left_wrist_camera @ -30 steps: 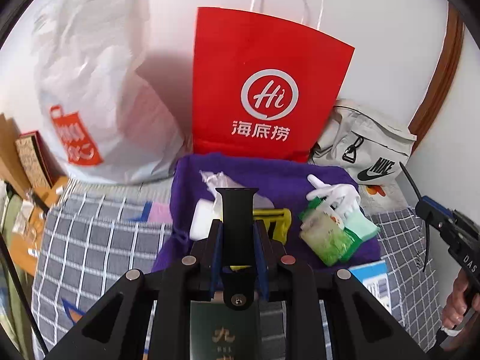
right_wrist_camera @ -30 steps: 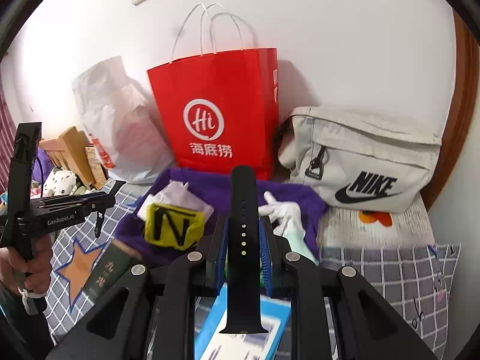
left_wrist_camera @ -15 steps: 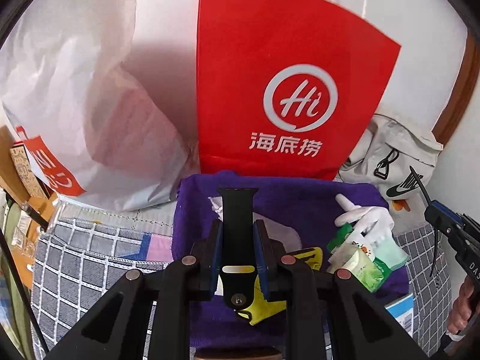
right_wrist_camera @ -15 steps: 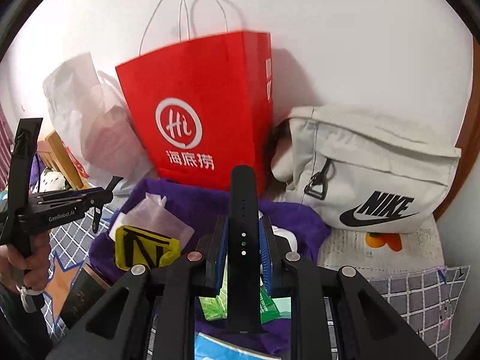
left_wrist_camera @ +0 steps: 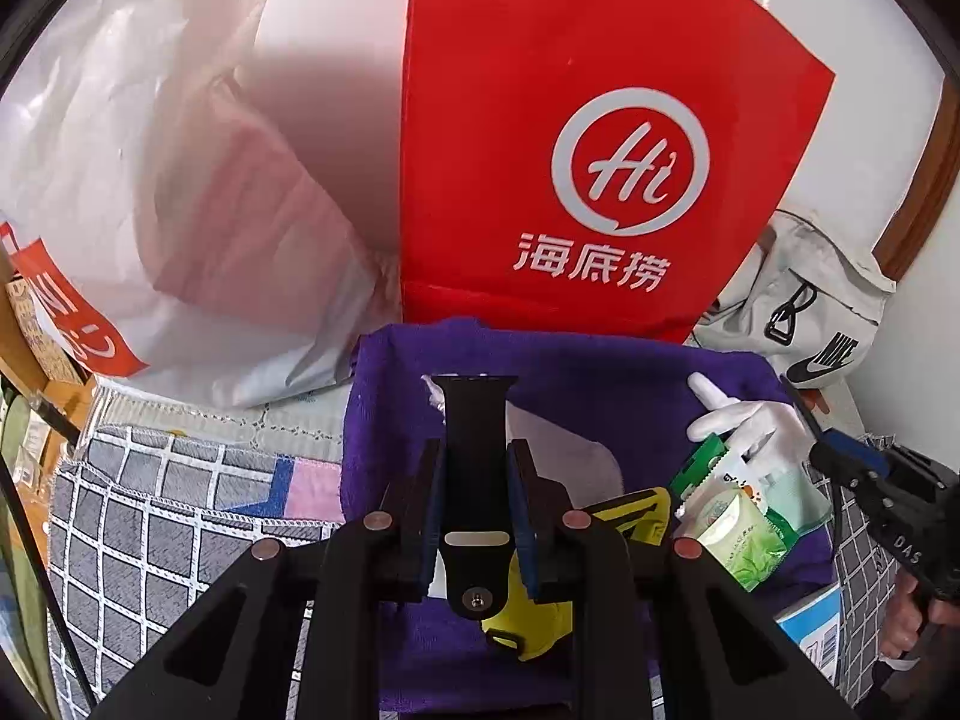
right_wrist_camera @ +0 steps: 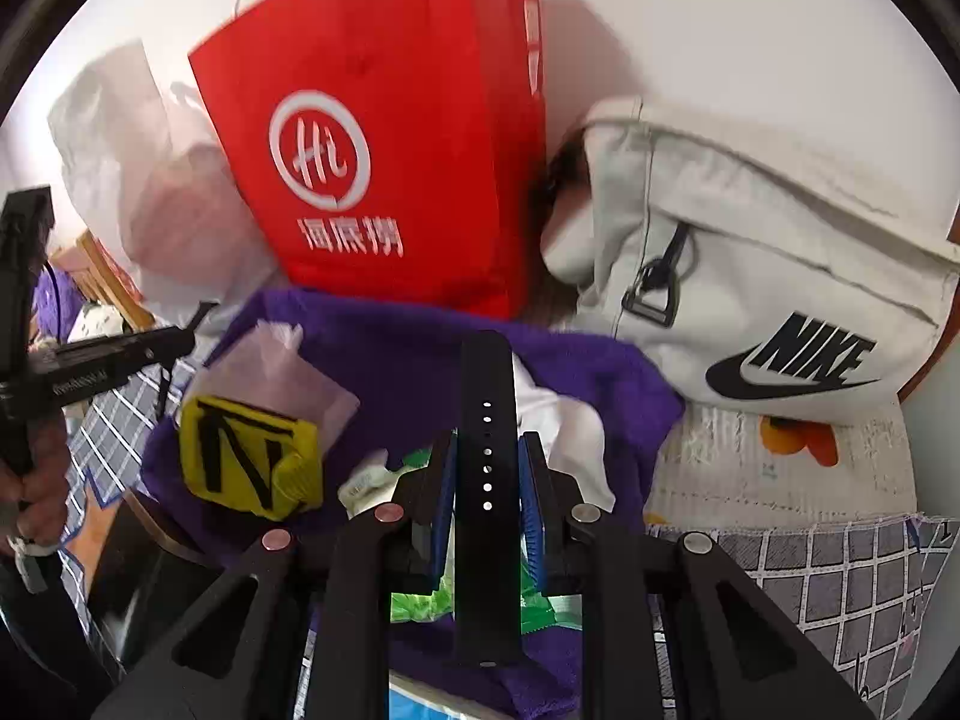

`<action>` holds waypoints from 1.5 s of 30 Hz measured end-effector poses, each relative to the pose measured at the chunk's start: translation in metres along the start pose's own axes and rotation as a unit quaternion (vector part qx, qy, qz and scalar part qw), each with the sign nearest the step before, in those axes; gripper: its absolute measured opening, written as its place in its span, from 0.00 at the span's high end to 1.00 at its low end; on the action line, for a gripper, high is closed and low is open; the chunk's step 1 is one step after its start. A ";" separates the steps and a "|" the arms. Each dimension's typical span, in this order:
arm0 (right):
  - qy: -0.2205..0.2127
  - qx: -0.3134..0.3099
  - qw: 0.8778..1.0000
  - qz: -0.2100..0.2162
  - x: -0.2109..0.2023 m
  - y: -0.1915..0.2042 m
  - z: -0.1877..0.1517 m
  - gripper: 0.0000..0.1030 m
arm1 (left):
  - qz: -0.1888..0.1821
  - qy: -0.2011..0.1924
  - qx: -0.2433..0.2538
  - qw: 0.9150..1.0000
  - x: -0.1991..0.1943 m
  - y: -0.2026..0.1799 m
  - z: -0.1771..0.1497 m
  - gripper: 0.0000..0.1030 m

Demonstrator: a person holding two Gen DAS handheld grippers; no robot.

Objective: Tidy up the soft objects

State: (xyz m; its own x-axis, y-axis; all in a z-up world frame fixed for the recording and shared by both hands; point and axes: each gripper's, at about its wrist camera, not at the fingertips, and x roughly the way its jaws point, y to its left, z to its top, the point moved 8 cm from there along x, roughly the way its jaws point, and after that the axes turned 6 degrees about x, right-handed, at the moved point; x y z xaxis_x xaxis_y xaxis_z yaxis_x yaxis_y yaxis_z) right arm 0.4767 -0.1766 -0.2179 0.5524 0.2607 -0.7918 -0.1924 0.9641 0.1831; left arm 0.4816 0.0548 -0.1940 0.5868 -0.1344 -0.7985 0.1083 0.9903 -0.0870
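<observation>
Nearest each camera, the left gripper (left_wrist_camera: 477, 480) and right gripper (right_wrist_camera: 486, 474) each clamp a black watch strap (left_wrist_camera: 477, 420), neither yet set down; beyond, a yellow patch (right_wrist_camera: 249, 456), white glove (left_wrist_camera: 744, 426) and packets (left_wrist_camera: 744, 534) lie loose on the purple towel (left_wrist_camera: 600, 372).

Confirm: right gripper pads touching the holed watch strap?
Touching. Right wrist view: right gripper pads clamp the black holed watch strap on both sides, no gap.

white wall (right_wrist_camera: 750, 30), brown wooden trim (left_wrist_camera: 918, 180)
</observation>
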 end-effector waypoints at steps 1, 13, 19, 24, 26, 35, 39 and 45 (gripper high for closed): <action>0.004 0.002 1.000 0.000 0.003 0.000 -0.001 0.80 | -0.002 0.004 -0.003 1.000 0.002 0.000 -0.001 0.81; 0.057 0.008 0.998 -0.009 0.036 -0.008 -0.019 0.80 | -0.009 0.033 -0.011 0.999 0.017 0.005 -0.009 0.81; 0.073 0.009 0.997 -0.009 0.047 -0.008 -0.025 0.80 | -0.006 0.040 -0.010 0.999 0.021 0.005 -0.012 0.81; 0.079 0.004 0.997 -0.010 0.049 -0.008 -0.029 0.80 | -0.005 0.041 -0.007 0.999 0.020 0.004 -0.013 0.80; 0.080 0.004 0.997 -0.008 0.049 -0.008 -0.028 0.80 | -0.006 0.042 -0.008 0.999 0.021 0.005 -0.012 0.80; 0.077 0.006 0.997 -0.009 0.045 -0.009 -0.025 0.80 | -0.003 0.058 -0.017 0.998 0.028 0.010 -0.016 0.80; 0.068 0.009 0.998 -0.007 0.038 -0.012 -0.023 0.79 | -0.004 0.060 -0.019 0.998 0.028 0.010 -0.016 0.80; 0.043 0.014 0.999 -0.005 0.024 -0.013 -0.014 0.61 | -0.015 0.072 -0.028 0.997 0.029 0.010 -0.018 0.67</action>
State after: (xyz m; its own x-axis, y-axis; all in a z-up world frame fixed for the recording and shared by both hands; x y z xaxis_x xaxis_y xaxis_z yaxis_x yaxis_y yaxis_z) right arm 0.4810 -0.1837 -0.2479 0.4815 0.2464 -0.8411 -0.1639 0.9681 0.1898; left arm 0.4852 0.0614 -0.2292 0.4629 -0.1616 -0.8716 0.0777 0.9869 -0.1417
